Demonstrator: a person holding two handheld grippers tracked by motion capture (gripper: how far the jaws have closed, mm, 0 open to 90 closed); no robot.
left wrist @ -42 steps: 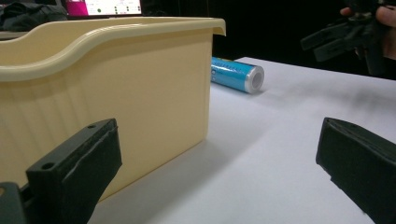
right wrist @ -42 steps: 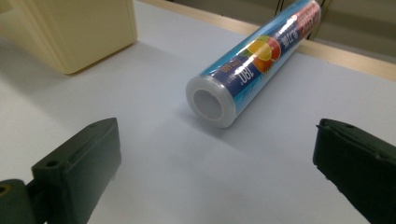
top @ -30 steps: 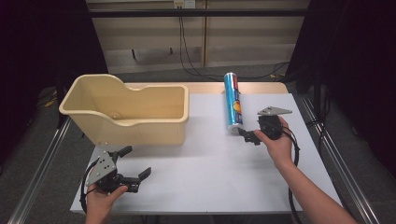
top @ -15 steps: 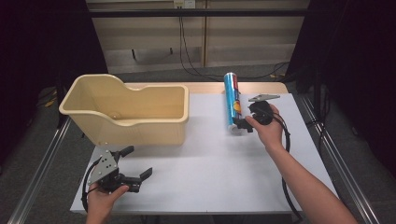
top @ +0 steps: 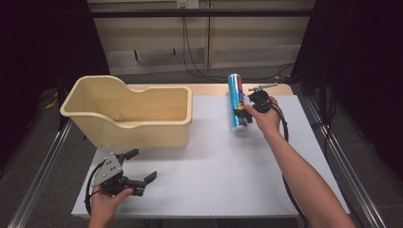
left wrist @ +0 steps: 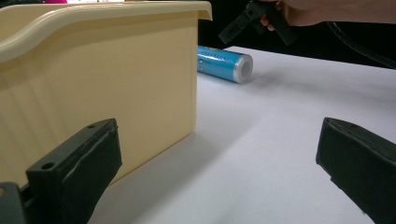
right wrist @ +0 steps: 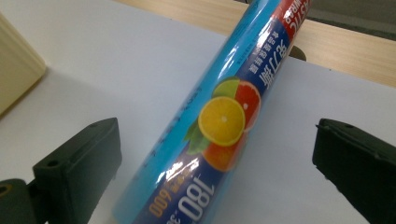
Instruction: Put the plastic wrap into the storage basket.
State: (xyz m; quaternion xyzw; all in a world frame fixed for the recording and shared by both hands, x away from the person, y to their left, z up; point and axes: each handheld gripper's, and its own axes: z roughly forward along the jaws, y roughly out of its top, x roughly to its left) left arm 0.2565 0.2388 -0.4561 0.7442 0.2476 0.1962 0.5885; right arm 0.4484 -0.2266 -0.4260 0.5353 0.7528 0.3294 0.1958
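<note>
A blue roll of plastic wrap (top: 235, 102) with citrus pictures lies on the white table, right of a beige plastic tub (top: 128, 111). My right gripper (top: 243, 105) is open, one jaw on each side of the roll (right wrist: 224, 121), hovering just over it without pinching. My left gripper (top: 141, 165) stands open near the table's front left, in front of the tub, with nothing between its jaws. In the left gripper view the tub wall (left wrist: 93, 84) is close at the left, the roll's end (left wrist: 226, 63) lies beyond, and the right gripper (left wrist: 254, 18) hangs over it.
The white table (top: 214, 171) ends in metal rails left and right. A wooden strip (right wrist: 336, 46) runs along the far edge behind the roll. Cables trail on the floor beyond. The tub's corner (right wrist: 14, 70) shows left of the roll.
My right gripper has moved left and farther from me, from beside the roll to over it, so its jaws now straddle the roll. The left gripper has stayed put.
</note>
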